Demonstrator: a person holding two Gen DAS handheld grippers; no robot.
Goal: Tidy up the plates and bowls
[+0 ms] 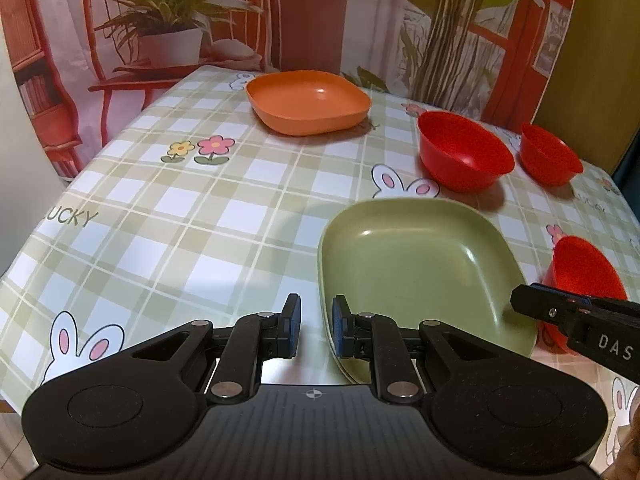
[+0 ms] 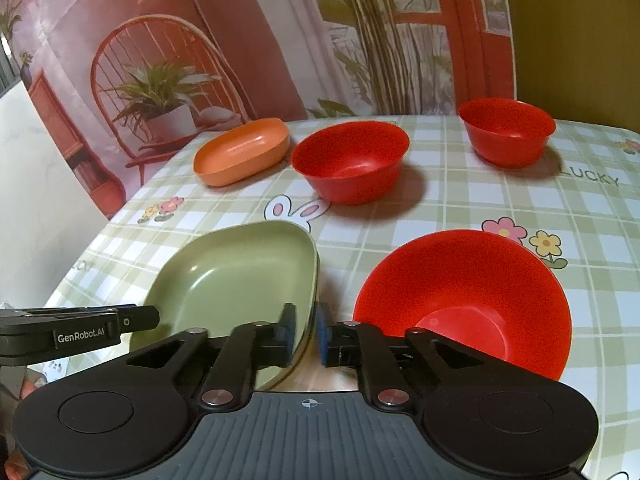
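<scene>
my left hand-held gripper [image 1: 316, 326] and right hand-held gripper [image 2: 306, 330] each pinch a near rim of the sage-green square plastic plate [image 1: 416, 256] on the checked worktop [image 1: 180, 220]. uneven lifting could slip it against the red plastic bowl [image 2: 468, 296] just beside.

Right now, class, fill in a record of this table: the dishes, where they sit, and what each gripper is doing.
surface: checked tablecloth
green plate: nearest, held at opposite rims
left gripper: shut on its left rim
right gripper: shut on its right rim
orange plate: far side, alone
red bowls: near bowl, middle bowl, far bowl, all apart
</scene>
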